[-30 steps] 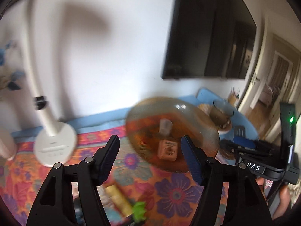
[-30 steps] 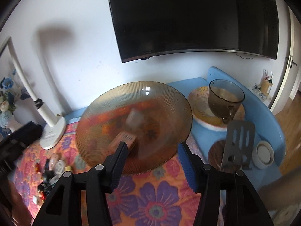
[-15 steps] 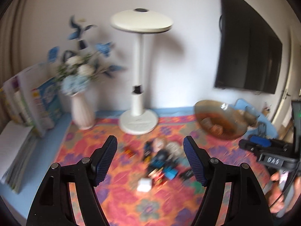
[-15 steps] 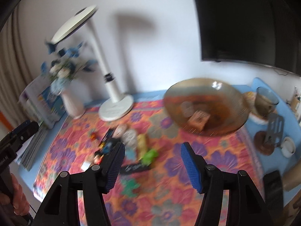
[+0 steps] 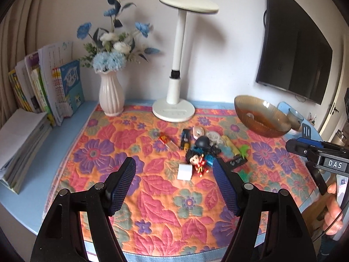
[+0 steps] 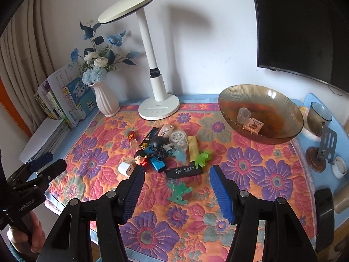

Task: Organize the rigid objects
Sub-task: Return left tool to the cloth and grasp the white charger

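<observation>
A heap of small items lies mid-cloth: a white cube (image 5: pixel 185 171), a red-and-black doll (image 5: pixel 197 161), a black stick (image 6: pixel 184 171), a blue clip (image 6: pixel 158 163), a yellow piece (image 6: pixel 193 147) and a flat green figure (image 6: pixel 180 193). An amber glass bowl (image 6: pixel 281 135) at the right holds a clear cup (image 6: pixel 243 114) and a small box (image 6: pixel 253 124). My left gripper (image 5: pixel 173 163) hovers short of the heap, its jaws opening with nothing between them. My right gripper (image 6: pixel 177 170) stands open above the green figure, not touching it.
Along the back wall stand a white desk lamp (image 5: pixel 174 111), a pink vase of blue flowers (image 5: pixel 111 96) and a row of books (image 5: pixel 54 83). A glass mug (image 6: pixel 319 114) and a slotted spatula (image 6: pixel 327 144) sit right of the bowl. A TV (image 6: pixel 305 21) hangs above.
Both views swung left from the amber bowl to the heap of small items and pulled back from the table. Both pairs of jaws stand wider than before.
</observation>
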A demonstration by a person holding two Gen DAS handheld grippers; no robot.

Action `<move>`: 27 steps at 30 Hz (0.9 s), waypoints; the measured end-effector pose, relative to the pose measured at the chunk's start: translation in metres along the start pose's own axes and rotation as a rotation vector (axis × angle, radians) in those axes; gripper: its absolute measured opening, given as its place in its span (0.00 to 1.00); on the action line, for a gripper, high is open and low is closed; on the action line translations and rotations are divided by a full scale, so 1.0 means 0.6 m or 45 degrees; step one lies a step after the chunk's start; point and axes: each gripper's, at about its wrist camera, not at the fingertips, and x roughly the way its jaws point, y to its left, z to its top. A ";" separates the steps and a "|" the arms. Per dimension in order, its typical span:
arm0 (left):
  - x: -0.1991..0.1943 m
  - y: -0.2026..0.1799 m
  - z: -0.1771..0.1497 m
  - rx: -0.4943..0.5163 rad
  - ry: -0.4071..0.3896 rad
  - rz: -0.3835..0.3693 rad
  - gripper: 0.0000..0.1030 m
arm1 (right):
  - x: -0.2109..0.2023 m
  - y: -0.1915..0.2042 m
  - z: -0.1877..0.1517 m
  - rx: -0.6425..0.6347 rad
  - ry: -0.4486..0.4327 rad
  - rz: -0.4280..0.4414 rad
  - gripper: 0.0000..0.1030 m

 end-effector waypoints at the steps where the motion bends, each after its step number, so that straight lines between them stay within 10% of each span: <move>1: 0.006 0.001 -0.004 -0.008 0.012 0.009 0.78 | 0.008 -0.004 -0.006 0.013 0.020 -0.009 0.62; 12: 0.160 0.001 -0.076 -0.089 0.256 -0.053 0.79 | 0.155 -0.027 -0.086 0.064 0.324 0.076 0.60; 27: 0.230 0.067 -0.061 -0.054 0.349 0.181 0.78 | 0.227 -0.018 -0.079 -0.022 0.354 -0.007 0.52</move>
